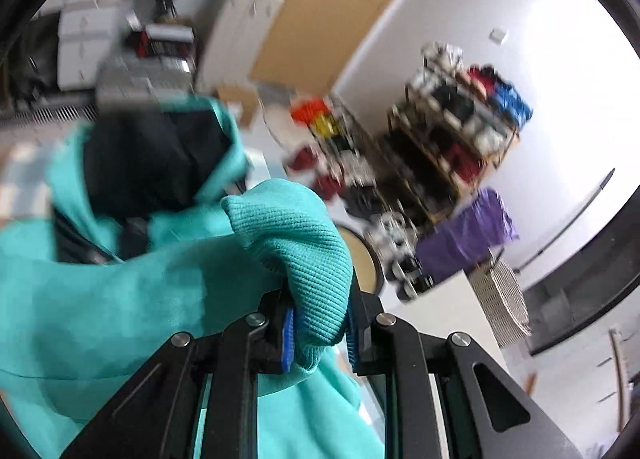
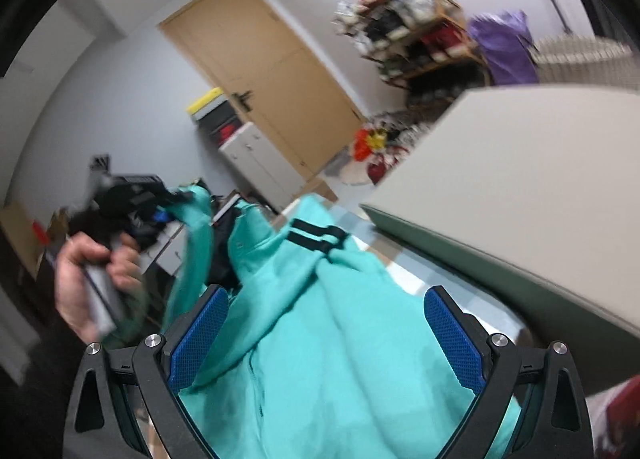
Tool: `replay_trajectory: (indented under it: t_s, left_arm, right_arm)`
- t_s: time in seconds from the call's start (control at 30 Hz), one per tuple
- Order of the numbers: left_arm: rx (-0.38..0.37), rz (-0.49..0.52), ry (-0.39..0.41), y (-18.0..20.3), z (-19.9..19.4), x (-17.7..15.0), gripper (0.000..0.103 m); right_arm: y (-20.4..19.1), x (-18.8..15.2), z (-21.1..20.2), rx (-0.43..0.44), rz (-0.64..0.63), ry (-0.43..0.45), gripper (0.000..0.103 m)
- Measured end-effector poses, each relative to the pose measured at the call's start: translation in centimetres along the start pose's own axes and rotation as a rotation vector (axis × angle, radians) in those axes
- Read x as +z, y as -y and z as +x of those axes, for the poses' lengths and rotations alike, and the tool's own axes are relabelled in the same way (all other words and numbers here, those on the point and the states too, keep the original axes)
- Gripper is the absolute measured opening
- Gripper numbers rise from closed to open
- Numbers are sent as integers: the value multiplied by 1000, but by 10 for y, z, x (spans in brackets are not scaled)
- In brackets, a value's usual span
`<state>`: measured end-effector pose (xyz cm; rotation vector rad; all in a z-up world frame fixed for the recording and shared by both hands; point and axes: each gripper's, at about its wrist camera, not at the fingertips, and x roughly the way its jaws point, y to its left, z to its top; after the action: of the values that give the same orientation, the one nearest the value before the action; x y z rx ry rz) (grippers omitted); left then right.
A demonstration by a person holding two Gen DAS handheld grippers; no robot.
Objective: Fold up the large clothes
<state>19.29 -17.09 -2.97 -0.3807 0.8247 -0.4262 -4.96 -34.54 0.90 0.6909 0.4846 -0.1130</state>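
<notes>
Teal hoodie gathered up, no fold made yet

Your left gripper (image 1: 320, 323) is clamped on the ribbed cuff (image 1: 296, 243) of the teal hoodie (image 2: 320, 339); your right gripper (image 2: 326, 335) stands wide open, holding nothing, over the bunched body. Toward 11 o'clock the black-lined hood (image 1: 152, 163) rises; the garment's long axis can't be told. Spreading and all folds remain, by my judgement.

A room with pale grey walls (image 2: 120, 71) and a light wooden door (image 2: 272, 71). Beside the door stands a white cabinet (image 2: 256, 163) with boxes stacked on top. A cluttered wooden shelf (image 1: 452, 139) stands against the wall, a purple cloth (image 1: 464, 235) next to it. A white woven basket (image 1: 500, 299) sits nearby.
</notes>
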Motion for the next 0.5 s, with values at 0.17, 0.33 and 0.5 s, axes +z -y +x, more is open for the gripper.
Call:
replay_trajectory:
  t_s: [0.17, 0.33, 0.5]
  left_arm:
    - [-69, -120, -160, -7, 26, -20, 43]
    - [-114, -79, -166, -3, -13, -14, 71]
    - [-95, 154, -121, -56, -84, -1, 71]
  right_arm:
    - [14, 5, 10, -5, 49, -46, 99]
    - [7, 2, 13, 14, 26, -63, 99]
    - [1, -6, 9, 27, 5, -84, 99]
